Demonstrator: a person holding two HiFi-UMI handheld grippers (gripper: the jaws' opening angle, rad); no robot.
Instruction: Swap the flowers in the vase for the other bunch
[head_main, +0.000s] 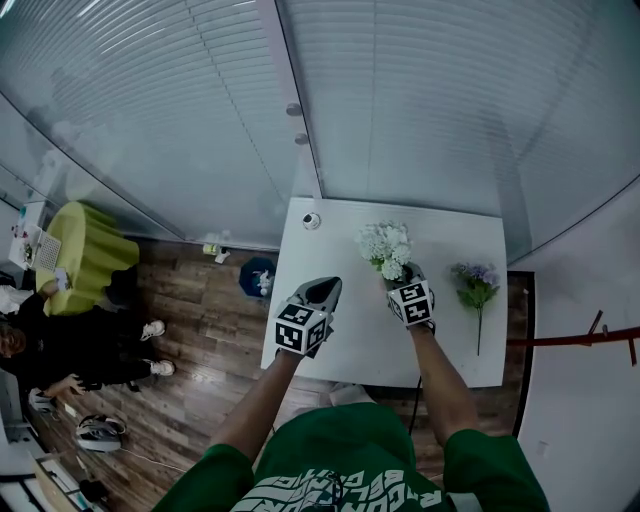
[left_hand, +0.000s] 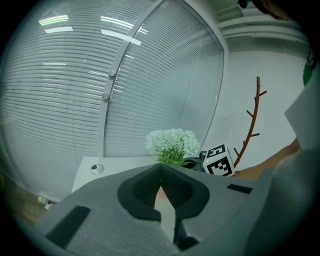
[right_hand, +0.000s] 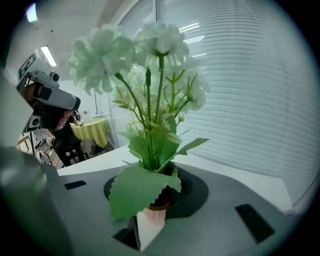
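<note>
White flowers (head_main: 386, 246) stand in a small vase on the white table (head_main: 345, 345); the head view hides the vase under the blooms. In the right gripper view the pinkish vase neck (right_hand: 155, 212) shows just below the jaws. My right gripper (head_main: 406, 272) is shut on the green stems (right_hand: 150, 150) of the white flowers, right above that neck. The purple bunch (head_main: 475, 282) lies flat on the table to the right. My left gripper (head_main: 325, 291) hovers left of the vase, shut and empty, and it sees the white flowers (left_hand: 172, 142) ahead.
A round metal fitting (head_main: 312, 221) sits at the table's far left corner. A glass wall with blinds runs behind the table. A red-brown branch stand (head_main: 592, 334) is at the right. On the floor at the left are a blue object (head_main: 258, 277), a yellow-green table (head_main: 85, 255) and a seated person.
</note>
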